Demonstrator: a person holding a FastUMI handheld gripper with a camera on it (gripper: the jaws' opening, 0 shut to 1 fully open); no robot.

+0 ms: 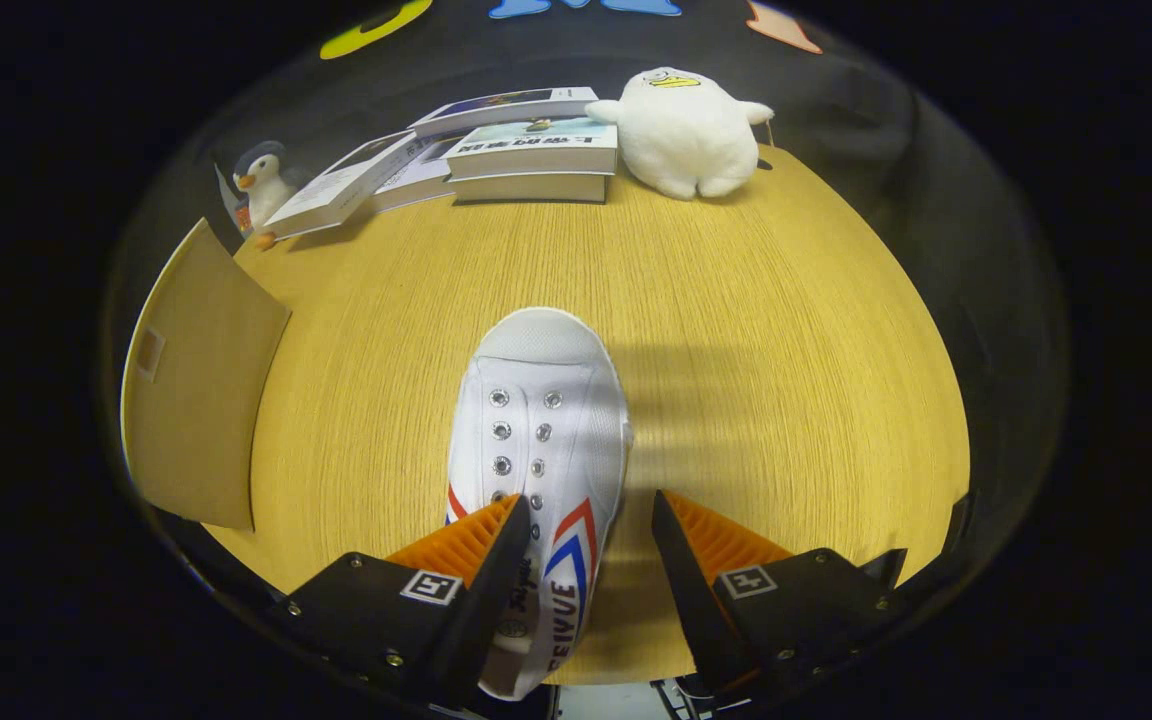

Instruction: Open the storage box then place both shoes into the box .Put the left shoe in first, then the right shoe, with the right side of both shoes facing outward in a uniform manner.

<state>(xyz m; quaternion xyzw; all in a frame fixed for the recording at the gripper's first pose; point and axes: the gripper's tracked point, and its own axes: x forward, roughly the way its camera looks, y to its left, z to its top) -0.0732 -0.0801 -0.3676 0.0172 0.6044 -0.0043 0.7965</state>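
A white canvas shoe (539, 430) with red and blue stripes on its side lies on the wooden table (756, 330), toe pointing away from me. Its heel end sits between my fingers, close against the left finger (476, 550). A wide gap separates the shoe from the right finger (706, 550). My gripper (591, 535) stands open around the rear of the shoe, with neither finger clearly pressing on it. To the left, beyond the fingers, the brown cardboard flap of the storage box (198, 380) stands up.
At the far side of the table lie several books (526, 150). A white plush duck (686, 130) sits to their right and a small penguin toy (261, 185) to their left. The table's rounded edge curves off to the right.
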